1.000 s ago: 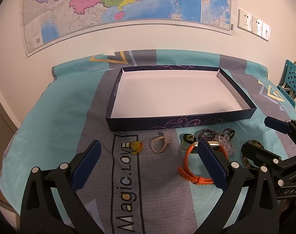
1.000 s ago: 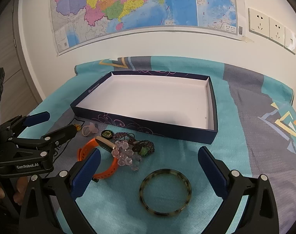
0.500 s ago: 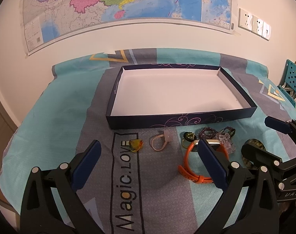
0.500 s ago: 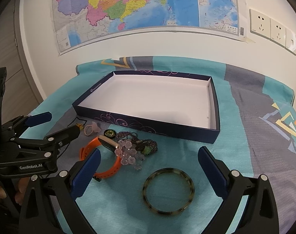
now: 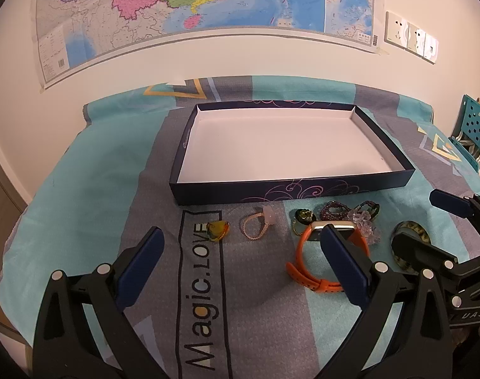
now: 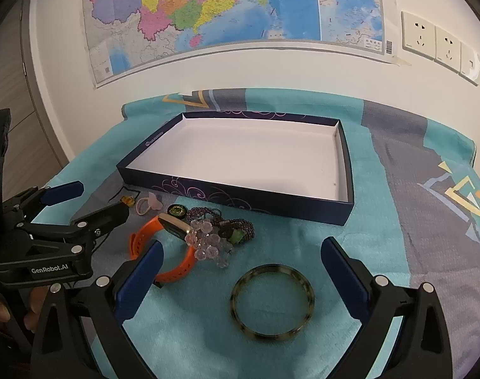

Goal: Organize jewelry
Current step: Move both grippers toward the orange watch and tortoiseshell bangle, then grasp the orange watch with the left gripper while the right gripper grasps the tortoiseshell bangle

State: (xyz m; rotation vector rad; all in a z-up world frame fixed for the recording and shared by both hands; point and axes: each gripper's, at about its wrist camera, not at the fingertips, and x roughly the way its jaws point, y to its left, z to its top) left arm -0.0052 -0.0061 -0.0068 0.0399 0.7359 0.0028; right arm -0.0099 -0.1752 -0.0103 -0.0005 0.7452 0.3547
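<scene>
A dark blue box (image 5: 290, 189) with a white inside stands empty on the cloth; it also shows in the right wrist view (image 6: 240, 194). In front of it lie an amber pendant (image 5: 217, 230), a pink ring (image 5: 257, 224), a green brooch (image 5: 304, 216), dark bead bracelets (image 5: 334, 210), a clear bead cluster (image 6: 208, 243) and an orange watch (image 5: 306, 271). A tortoiseshell bangle (image 6: 272, 303) lies between my right gripper's (image 6: 240, 281) open fingers. My left gripper (image 5: 240, 265) is open and empty above the cloth, near the pendant and ring.
A teal and grey cloth (image 5: 98, 189) printed "Magic.LOVE" covers the table. A map (image 5: 192, 0) and wall sockets (image 6: 439, 47) are on the wall behind. A teal perforated rack (image 5: 475, 126) stands at the right edge.
Both grippers have drawn back and up a little, so the box and jewelry sit slightly farther off. Nothing was picked up or moved.
</scene>
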